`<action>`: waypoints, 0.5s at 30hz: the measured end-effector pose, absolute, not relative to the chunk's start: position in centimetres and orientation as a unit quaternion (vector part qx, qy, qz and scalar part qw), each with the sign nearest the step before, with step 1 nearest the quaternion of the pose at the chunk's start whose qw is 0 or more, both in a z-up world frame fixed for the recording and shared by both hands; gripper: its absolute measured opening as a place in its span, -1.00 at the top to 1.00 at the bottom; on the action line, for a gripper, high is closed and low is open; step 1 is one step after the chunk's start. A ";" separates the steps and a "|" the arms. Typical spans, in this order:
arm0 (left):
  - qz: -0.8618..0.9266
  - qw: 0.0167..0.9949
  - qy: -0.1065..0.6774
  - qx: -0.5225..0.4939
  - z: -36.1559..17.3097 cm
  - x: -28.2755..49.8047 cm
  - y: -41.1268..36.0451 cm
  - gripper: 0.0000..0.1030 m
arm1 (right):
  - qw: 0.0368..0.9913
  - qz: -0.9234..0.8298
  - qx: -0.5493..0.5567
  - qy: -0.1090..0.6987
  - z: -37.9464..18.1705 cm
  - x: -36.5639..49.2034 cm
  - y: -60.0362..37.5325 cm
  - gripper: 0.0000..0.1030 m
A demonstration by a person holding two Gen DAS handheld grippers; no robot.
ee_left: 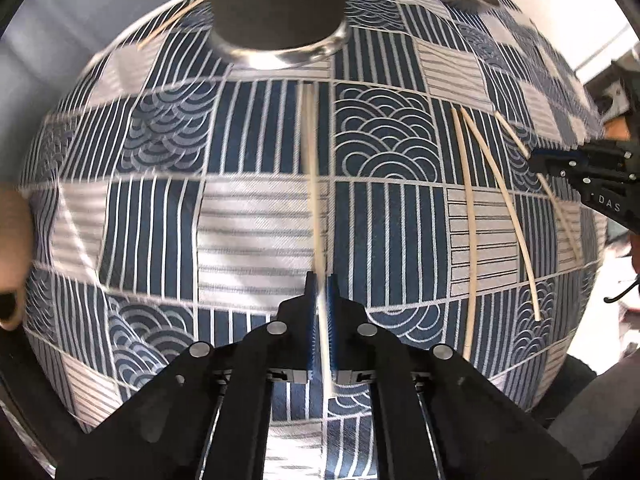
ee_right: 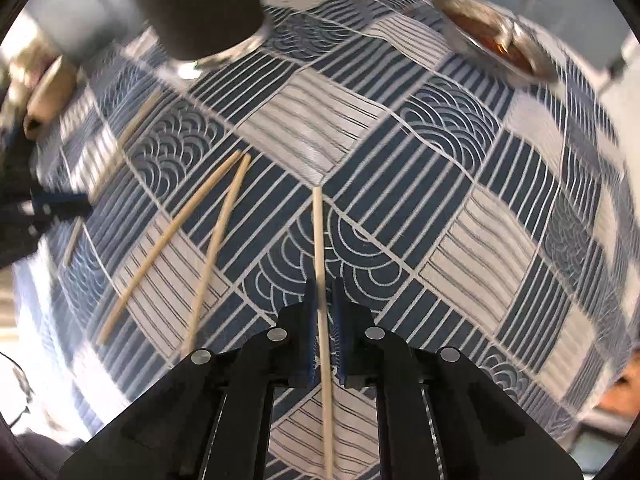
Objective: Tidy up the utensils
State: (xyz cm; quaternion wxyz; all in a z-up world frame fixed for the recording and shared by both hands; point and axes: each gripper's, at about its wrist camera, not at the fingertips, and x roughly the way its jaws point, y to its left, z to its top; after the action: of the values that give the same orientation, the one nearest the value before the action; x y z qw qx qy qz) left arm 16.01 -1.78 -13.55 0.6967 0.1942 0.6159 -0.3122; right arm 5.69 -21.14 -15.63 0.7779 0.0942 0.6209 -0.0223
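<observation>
My left gripper [ee_left: 321, 280] is shut on a pale wooden chopstick [ee_left: 314, 184] that points ahead toward a dark cup with a clear glass base [ee_left: 276, 4]. My right gripper [ee_right: 321, 284] is shut on another chopstick [ee_right: 319, 240], held above the cloth. In the left wrist view the right gripper [ee_left: 536, 158] shows at the right edge with its chopstick [ee_left: 560, 208]. Two loose chopsticks [ee_left: 480, 200] lie on the patterned cloth; they also show in the right wrist view [ee_right: 188, 240]. The left gripper [ee_right: 86, 202] shows at that view's left edge.
A blue and white patterned tablecloth [ee_left: 256, 220] covers the table. A metal dish [ee_right: 496, 40] stands at the far right. Another loose chopstick [ee_left: 172, 20] lies left of the cup. The dark cup [ee_right: 200, 8] also shows in the right wrist view.
</observation>
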 end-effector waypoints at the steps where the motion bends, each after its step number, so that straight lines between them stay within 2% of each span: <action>1: -0.311 0.697 0.620 0.184 -13.5 16.1 -1.3 0.90 | 0.777 -0.022 0.118 0.619 -15.7 5.6 -21.6 0.89; 3: -0.310 0.695 0.625 0.172 -13.5 16.0 -0.6 0.91 | 0.776 -0.018 0.140 0.615 -15.8 5.4 -22.0 0.91; 4: -0.312 0.693 0.630 0.162 -13.6 16.0 -0.1 0.91 | 0.774 -0.011 0.149 0.616 -15.7 5.4 -22.1 1.00; 7: -0.301 0.697 0.633 0.150 -13.5 15.5 0.5 0.91 | 0.772 0.010 0.169 0.612 -15.0 4.8 -21.9 0.99; 9: -0.299 0.698 0.635 0.141 -13.1 14.9 0.7 0.91 | 0.775 0.013 0.145 0.615 -14.6 5.2 -21.5 0.99; 13: -0.282 0.703 0.636 0.150 -12.7 14.0 1.0 0.91 | 0.769 0.028 0.145 0.622 -14.6 4.7 -21.4 0.88; 15: -0.278 0.704 0.636 0.149 -12.4 13.5 0.9 0.91 | 0.773 0.033 0.110 0.625 -14.2 4.8 -20.8 0.71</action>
State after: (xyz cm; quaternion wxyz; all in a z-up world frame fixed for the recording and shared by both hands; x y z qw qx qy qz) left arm 13.46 0.95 -12.41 0.7037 0.1492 0.6365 -0.2784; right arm 4.77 -20.76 -14.23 0.7726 0.1095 0.6245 0.0329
